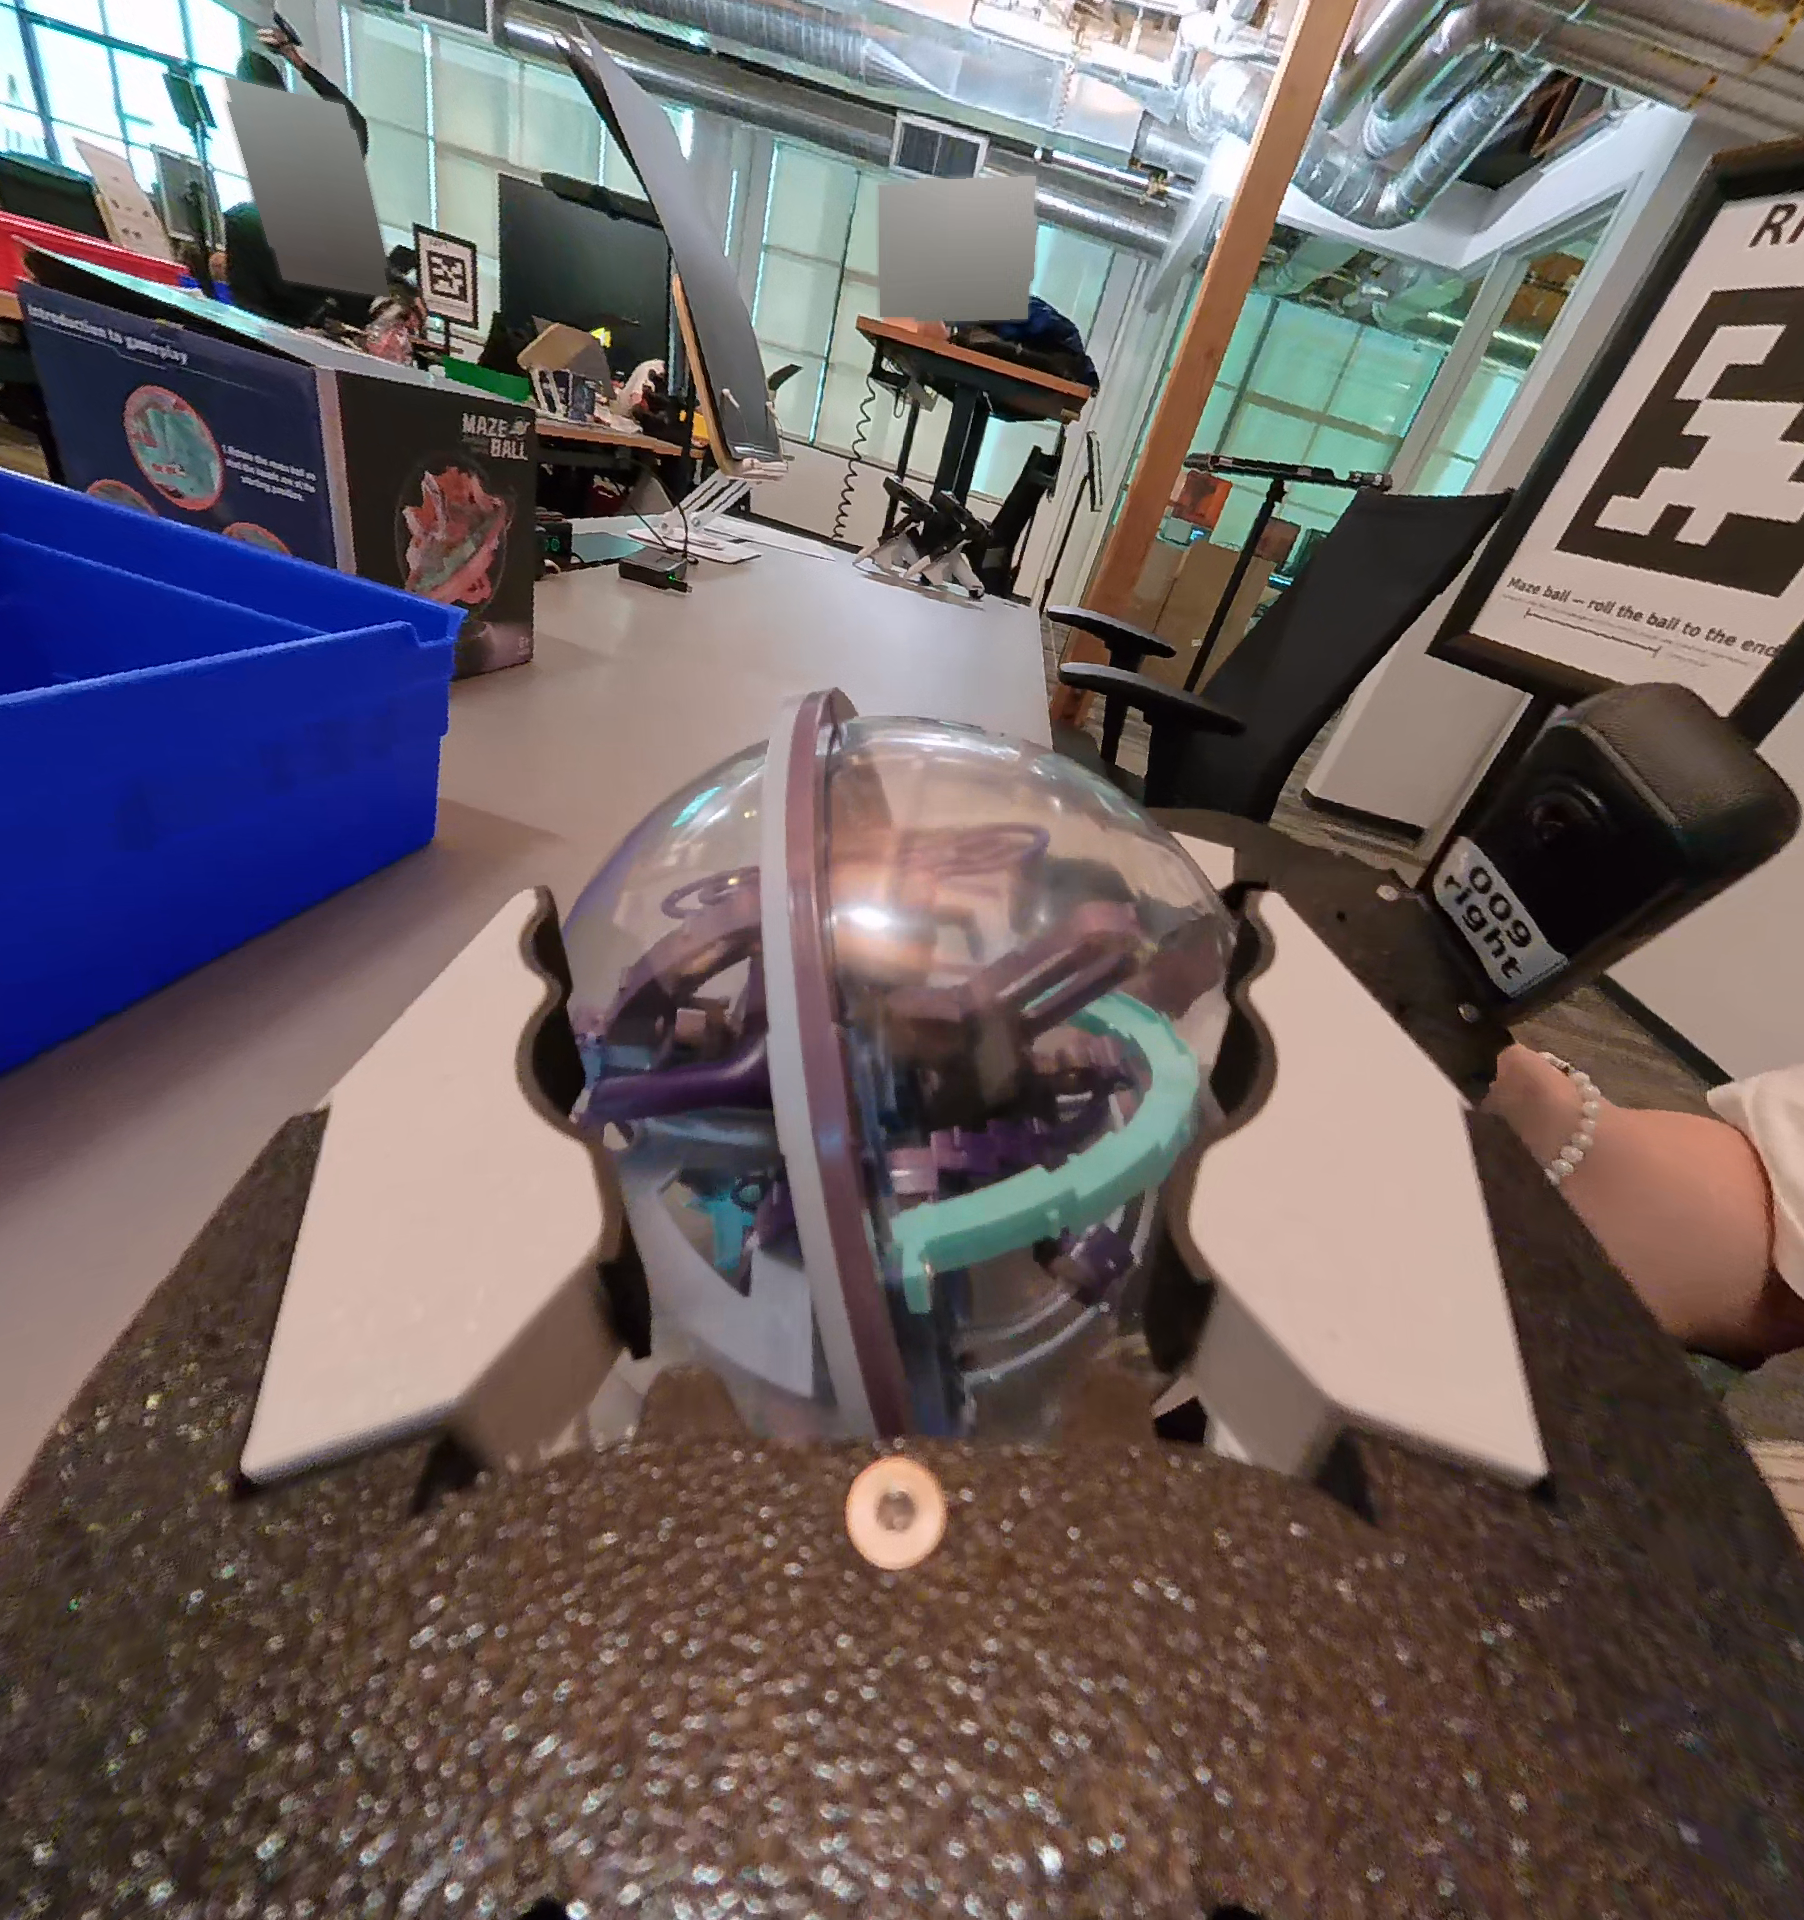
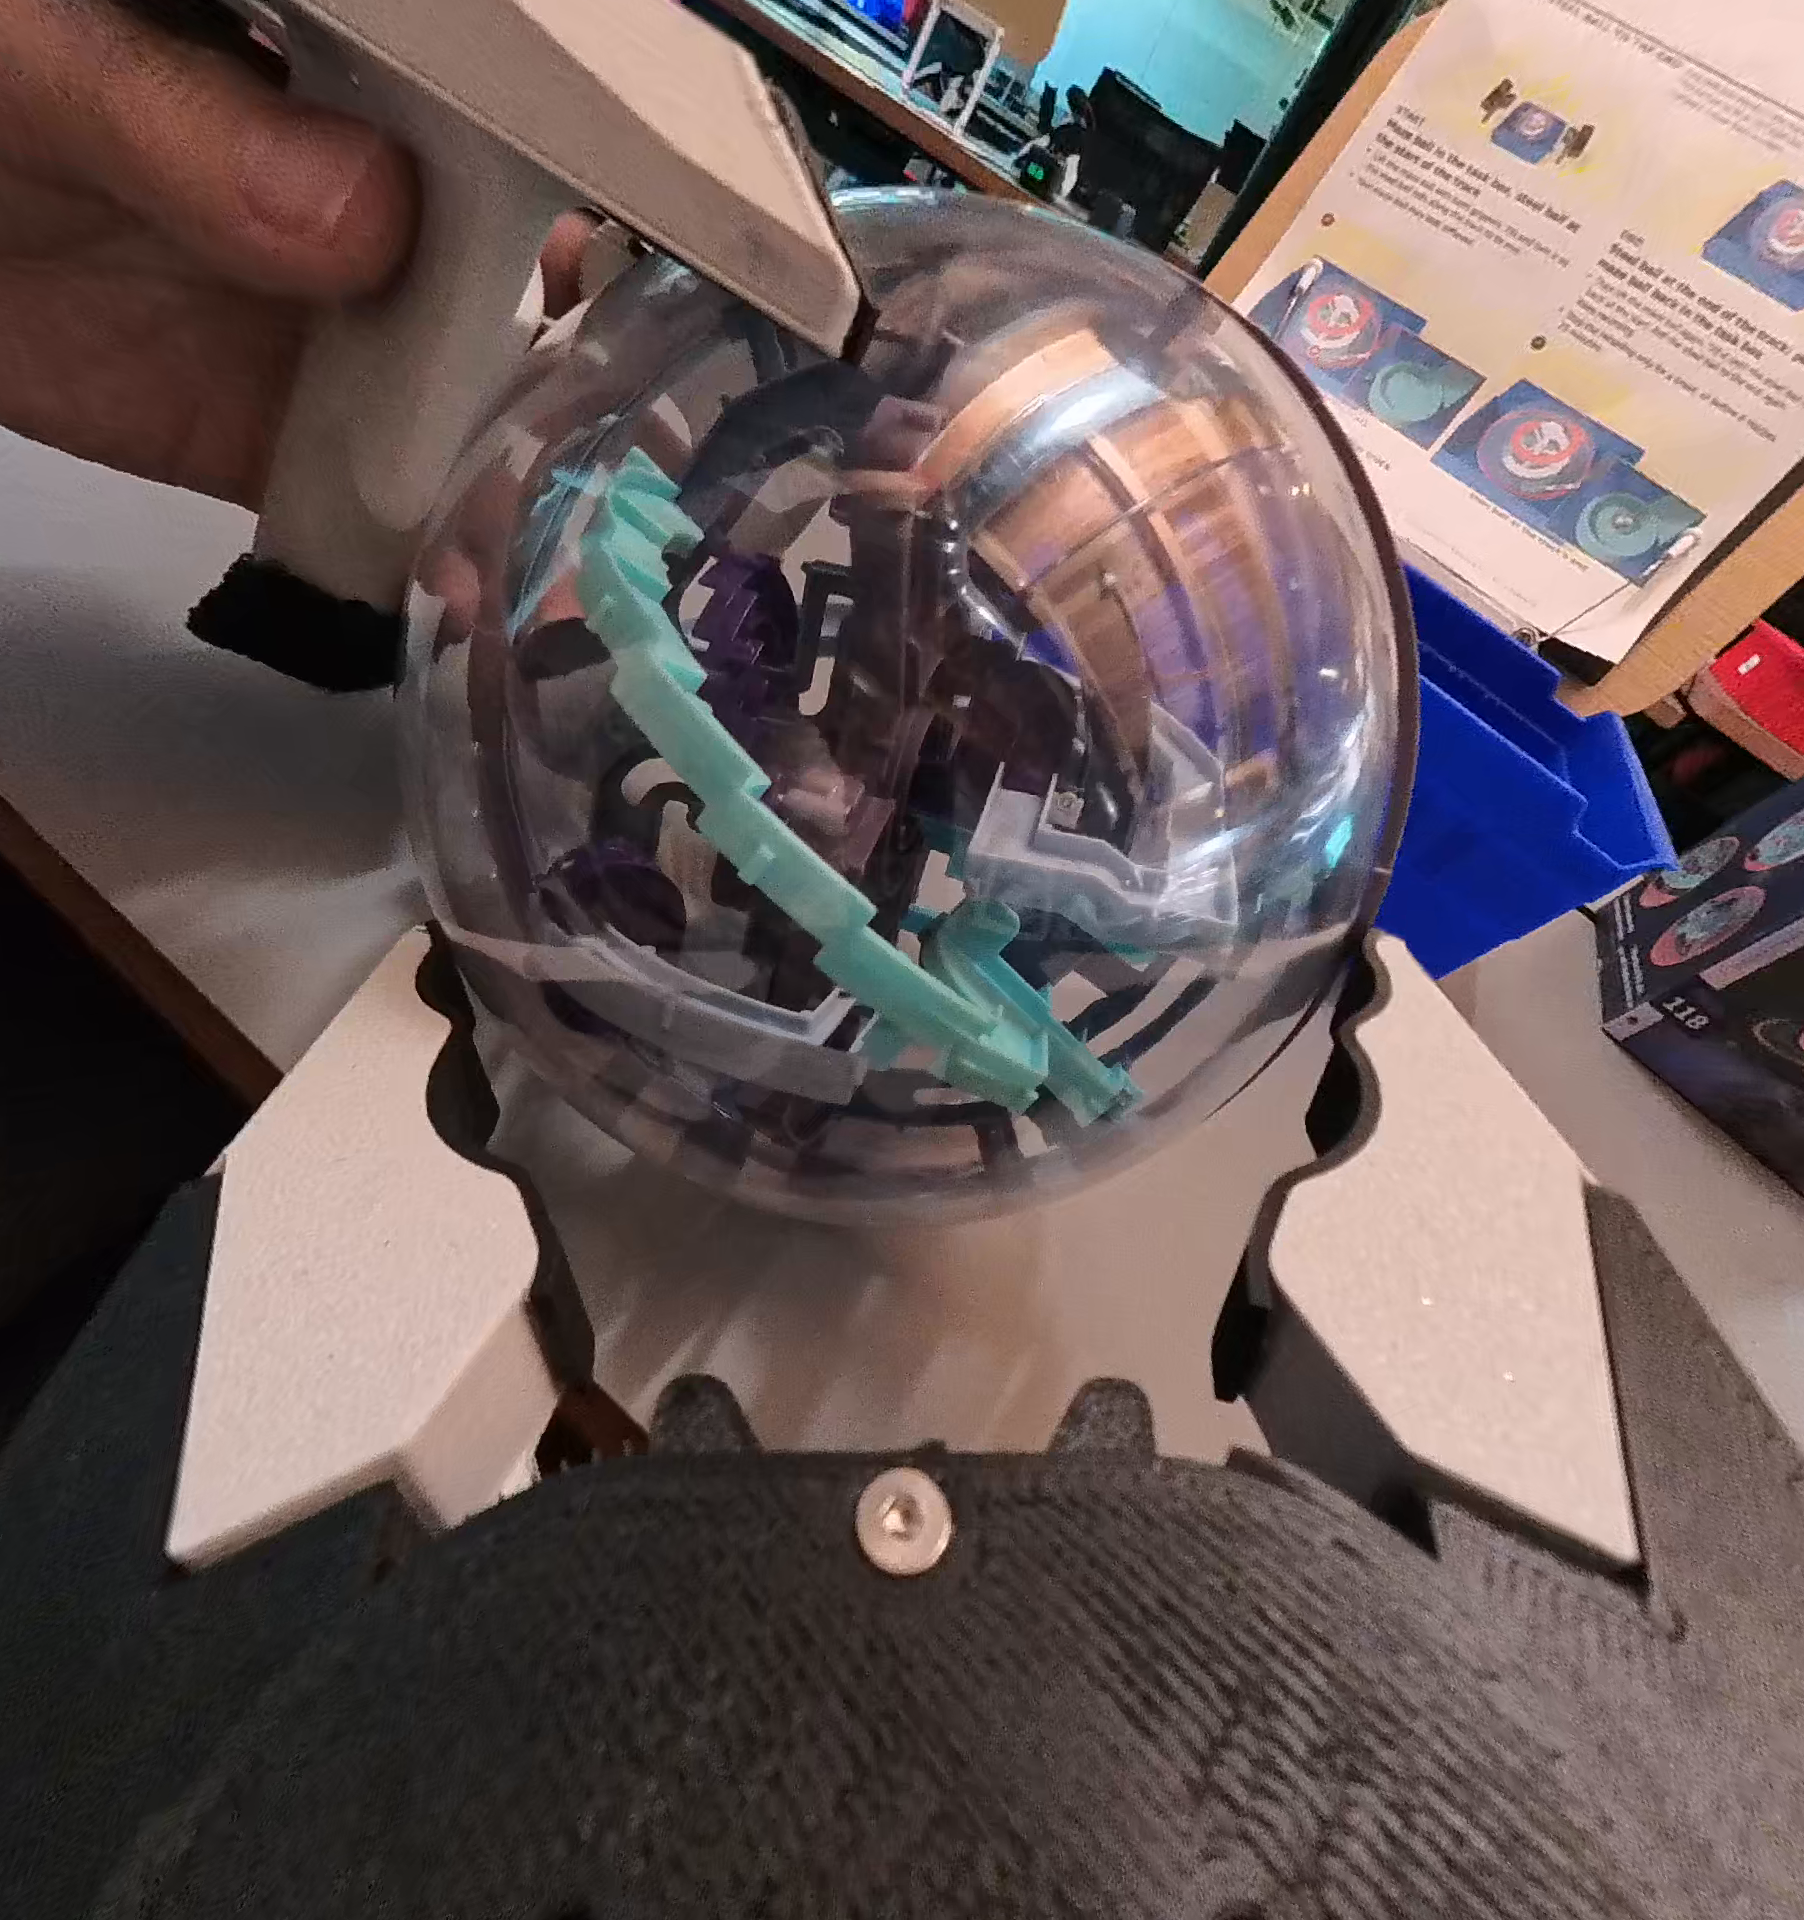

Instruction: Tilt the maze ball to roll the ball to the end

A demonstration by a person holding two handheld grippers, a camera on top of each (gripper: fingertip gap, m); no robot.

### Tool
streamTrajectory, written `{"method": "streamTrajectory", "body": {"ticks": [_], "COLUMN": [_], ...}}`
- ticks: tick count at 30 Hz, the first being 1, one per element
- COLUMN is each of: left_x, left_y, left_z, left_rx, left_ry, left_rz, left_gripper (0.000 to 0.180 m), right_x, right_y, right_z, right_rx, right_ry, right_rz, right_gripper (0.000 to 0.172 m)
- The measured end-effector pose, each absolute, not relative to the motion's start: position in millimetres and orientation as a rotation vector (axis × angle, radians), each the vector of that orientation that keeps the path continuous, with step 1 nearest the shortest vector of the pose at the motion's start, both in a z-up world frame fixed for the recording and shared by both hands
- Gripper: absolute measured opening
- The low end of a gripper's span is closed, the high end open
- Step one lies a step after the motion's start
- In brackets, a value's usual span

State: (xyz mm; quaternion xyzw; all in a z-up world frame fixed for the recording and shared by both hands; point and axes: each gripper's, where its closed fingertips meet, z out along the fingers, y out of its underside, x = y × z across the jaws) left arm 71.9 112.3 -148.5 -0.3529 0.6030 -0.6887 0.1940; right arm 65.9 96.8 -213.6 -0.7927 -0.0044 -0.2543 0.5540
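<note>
The clear maze ball (image 1: pixel 898 1049) is gripped from two sides above the tabletop (image 1: pixel 617 665): the left gripper (image 1: pixel 893 935) is clamped across it, and the right gripper (image 2: pixel 898 997) pinches it likewise. A blue bin (image 1: pixel 181 748) sits left of the maze ball, with a game box (image 1: pixel 285 436) behind the bin.

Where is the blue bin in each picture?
Left wrist view: the blue bin is at the left edge, on the table, left of the maze ball.
Right wrist view: the blue bin is at the right, behind the maze ball.
Shared landmark: the maze ball.
</note>
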Motion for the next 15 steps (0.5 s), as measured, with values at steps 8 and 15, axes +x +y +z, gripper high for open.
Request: {"method": "streamTrajectory", "body": {"ticks": [8, 15], "left_x": [59.3, 52.0], "left_y": [109.3, 106.0], "left_z": [-147.8, -146.9], "left_rx": [-0.912, -0.819], "left_ry": [1.795, 1.86], "left_rz": [-1.923, -1.844], "left_gripper": [0.121, 0.12], "right_x": [57.1, 50.4], "right_y": [93.1, 92.0], "right_z": [-226.8, -239.8], "right_rx": [-1.888, -1.862], "right_ry": [0.049, 0.142], "right_rz": [-0.706, -0.608], "right_gripper": [0.152, 0.146]}}
